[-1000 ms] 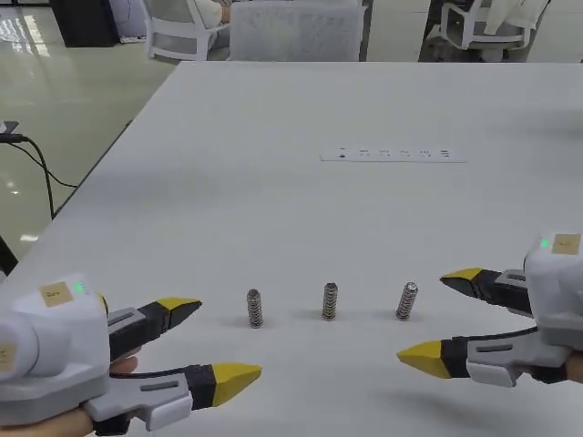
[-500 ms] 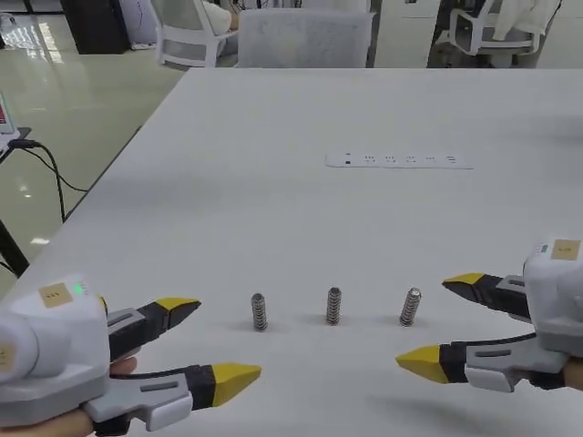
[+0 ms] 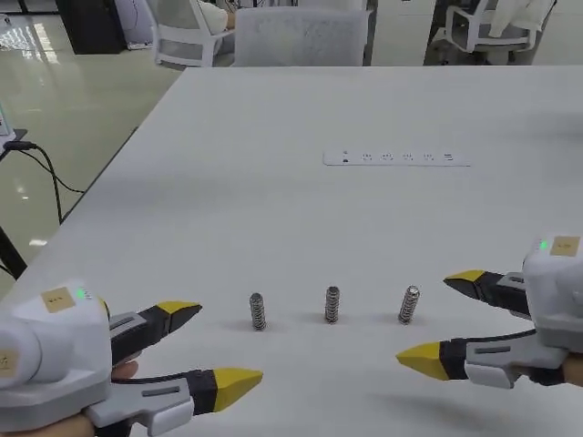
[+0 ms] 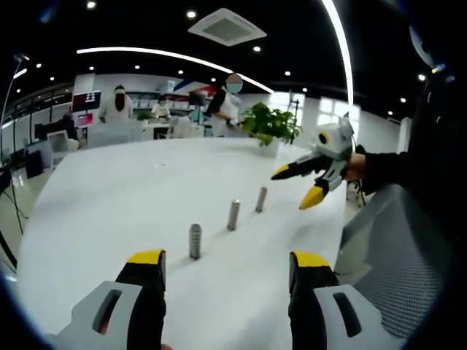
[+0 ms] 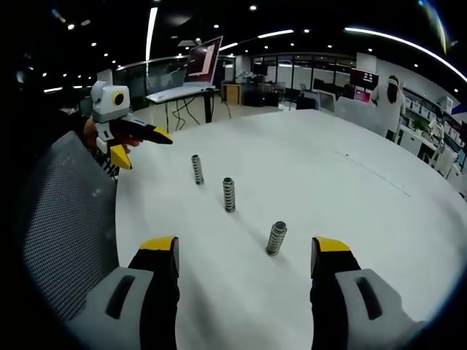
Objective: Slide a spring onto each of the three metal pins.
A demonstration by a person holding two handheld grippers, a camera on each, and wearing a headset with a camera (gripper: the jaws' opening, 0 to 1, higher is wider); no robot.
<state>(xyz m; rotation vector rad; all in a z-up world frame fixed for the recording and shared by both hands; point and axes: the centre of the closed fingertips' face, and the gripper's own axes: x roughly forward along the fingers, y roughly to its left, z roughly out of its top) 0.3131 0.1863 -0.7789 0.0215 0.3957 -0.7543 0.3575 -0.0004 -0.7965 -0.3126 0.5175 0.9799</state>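
Three upright metal pins, each with a spring coiled round it, stand in a row on the white table: the left pin (image 3: pixel 257 311) (image 4: pixel 195 240) (image 5: pixel 196 169), the middle pin (image 3: pixel 332 304) (image 4: pixel 233 215) (image 5: pixel 229 194) and the right pin (image 3: pixel 409 305) (image 4: pixel 260 199) (image 5: pixel 276 238). My left gripper (image 3: pixel 206 345) (image 4: pixel 228 264) (image 5: pixel 144 146) hovers open to the left of the row, holding nothing. My right gripper (image 3: pixel 444 317) (image 5: pixel 246 249) (image 4: pixel 300 184) is open and empty to the right of the row, level with the right pin.
A white power strip (image 3: pixel 397 158) lies flat farther back on the table. The table's left edge (image 3: pixel 109 170) drops to the floor, where a black cable (image 3: pixel 41 173) runs. Grey chairs (image 3: pixel 301 36) stand behind the far edge. A mesh chair back (image 5: pixel 62 233) is near me.
Nothing on the table has moved; the head camera shifted slightly, and both grippers stay open in about the same places.
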